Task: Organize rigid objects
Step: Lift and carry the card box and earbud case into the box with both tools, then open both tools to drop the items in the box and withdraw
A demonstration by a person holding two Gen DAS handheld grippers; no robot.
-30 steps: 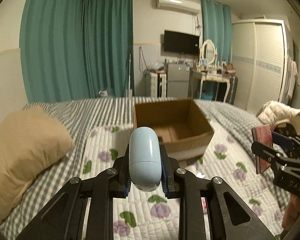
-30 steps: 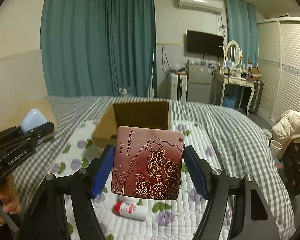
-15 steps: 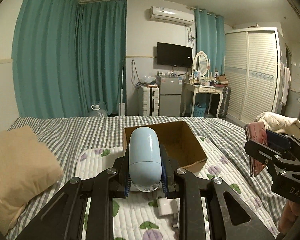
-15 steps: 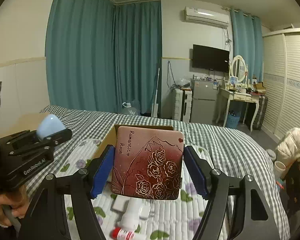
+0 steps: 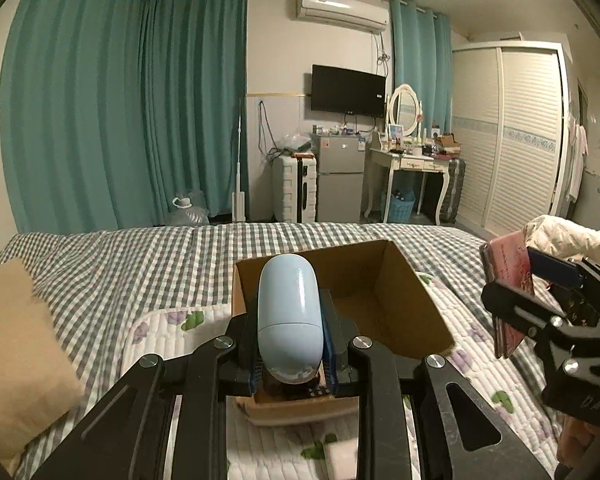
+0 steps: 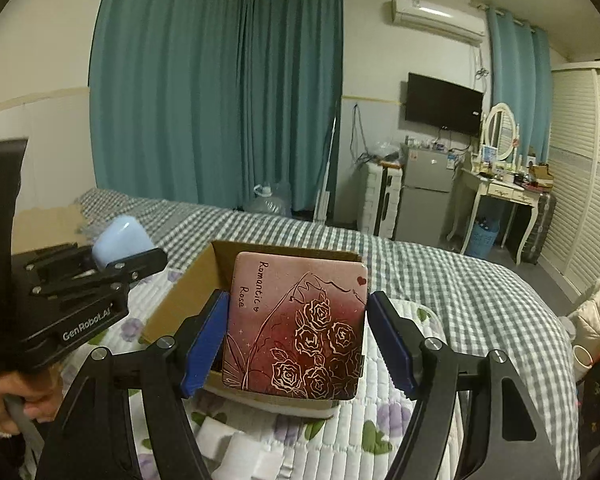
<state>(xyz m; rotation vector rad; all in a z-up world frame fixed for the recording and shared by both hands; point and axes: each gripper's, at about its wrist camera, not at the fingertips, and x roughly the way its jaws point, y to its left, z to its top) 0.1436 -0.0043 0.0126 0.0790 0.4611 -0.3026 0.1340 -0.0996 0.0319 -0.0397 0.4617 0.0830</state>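
Note:
My left gripper (image 5: 290, 320) is shut on a pale blue oval case (image 5: 290, 300), held upright just above the near wall of an open cardboard box (image 5: 384, 284) on the bed. My right gripper (image 6: 296, 332) is shut on a flat red tin (image 6: 300, 320) printed with gold roses and "Romantic Rose"; it hangs over the same cardboard box (image 6: 180, 304), hiding most of the inside. In the left wrist view the red tin (image 5: 508, 280) and right gripper (image 5: 540, 292) sit right of the box. The right wrist view shows the left gripper (image 6: 112, 264) and blue case (image 6: 120, 236) at left.
The box stands on a white floral quilt (image 5: 156, 332) over a checked bedspread (image 5: 140, 264). A tan pillow (image 5: 12, 352) lies at left. White packets (image 6: 244, 456) lie on the quilt near me. A white jacket (image 5: 560, 232) sits at right. A hand (image 6: 4, 404) grips the left handle.
Both grippers have moved forward and now hang at the cardboard box, which looks closer and larger. Each still holds its object as before.

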